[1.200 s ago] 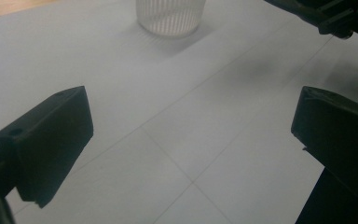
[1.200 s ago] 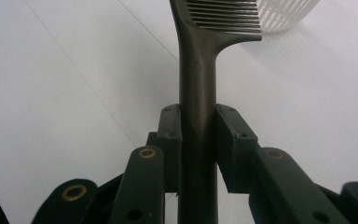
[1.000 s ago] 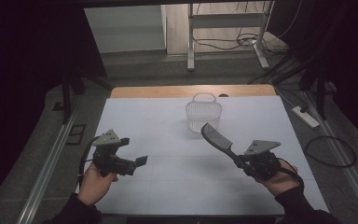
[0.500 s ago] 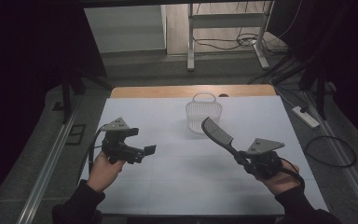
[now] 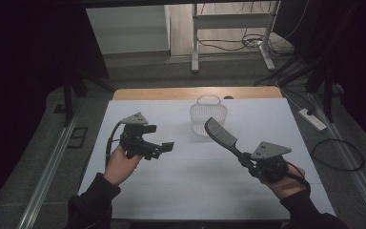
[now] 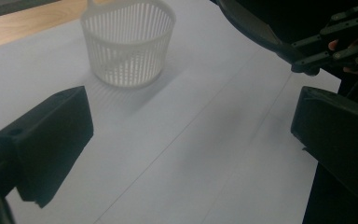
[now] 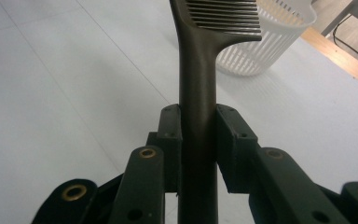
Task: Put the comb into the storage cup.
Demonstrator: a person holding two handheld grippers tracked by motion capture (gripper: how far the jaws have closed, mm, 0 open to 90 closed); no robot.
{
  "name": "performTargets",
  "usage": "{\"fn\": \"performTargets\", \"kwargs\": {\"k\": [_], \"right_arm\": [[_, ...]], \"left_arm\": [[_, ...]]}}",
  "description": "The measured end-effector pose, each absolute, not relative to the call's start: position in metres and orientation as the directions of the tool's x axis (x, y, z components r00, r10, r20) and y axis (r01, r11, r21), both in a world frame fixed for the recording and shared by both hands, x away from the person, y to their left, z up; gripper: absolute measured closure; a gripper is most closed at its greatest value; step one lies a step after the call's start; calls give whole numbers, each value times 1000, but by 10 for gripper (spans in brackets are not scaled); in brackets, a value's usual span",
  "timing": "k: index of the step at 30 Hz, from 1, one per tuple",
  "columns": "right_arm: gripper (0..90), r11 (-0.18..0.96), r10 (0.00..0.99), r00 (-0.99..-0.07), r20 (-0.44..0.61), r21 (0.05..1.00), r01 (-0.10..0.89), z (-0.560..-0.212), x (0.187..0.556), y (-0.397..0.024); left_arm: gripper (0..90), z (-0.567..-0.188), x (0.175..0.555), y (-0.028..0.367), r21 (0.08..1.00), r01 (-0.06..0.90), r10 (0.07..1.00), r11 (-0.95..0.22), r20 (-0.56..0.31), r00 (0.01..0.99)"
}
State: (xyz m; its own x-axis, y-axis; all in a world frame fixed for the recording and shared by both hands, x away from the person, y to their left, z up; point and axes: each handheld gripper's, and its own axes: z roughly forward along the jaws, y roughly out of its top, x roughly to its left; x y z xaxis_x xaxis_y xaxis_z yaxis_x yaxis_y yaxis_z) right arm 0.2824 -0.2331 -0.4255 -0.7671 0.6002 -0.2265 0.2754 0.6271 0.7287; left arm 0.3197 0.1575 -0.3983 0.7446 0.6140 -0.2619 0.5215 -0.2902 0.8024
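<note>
1. Since the earlier frame, my left gripper has travelled away from the near left part of the table, inward and a little higher; my right gripper has kept its place.
2. My left gripper's jaws are spread wide with nothing between them. In the left gripper view the two black pads stand far apart, with bare white table showing in the gap.
3. My right gripper's jaws are pinching the handle of a dark comb. In the right gripper view the handle runs straight up between the two pads, which press on it from both sides.
4. The comb is held in the air above the table, right of centre in the high view. Its toothed end points up and away from me, towards the basket.
5. A small white slatted basket stands upright at the far middle of the table. The comb's toothed end is just beside its near rim in the high view; whether they touch I cannot tell.
6. In the left gripper view the basket sits ahead of my open jaws, well apart from them.
7. A person's hands hold both grippers, with dark sleeves entering from the bottom edge of the high view.
</note>
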Motion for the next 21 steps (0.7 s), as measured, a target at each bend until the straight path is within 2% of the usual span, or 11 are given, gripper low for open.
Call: {"fn": "performTargets", "kwargs": {"k": [14, 21], "right_arm": [[726, 623, 575, -783, -236, 747, 232, -425, 279, -223], [726, 627, 559, -793, -244, 750, 211, -427, 275, -215]], "left_arm": [[0, -401, 326, 137, 799, 515, 593, -310, -261, 762], [0, -408, 327, 135, 790, 532, 571, -305, -295, 766]]}}
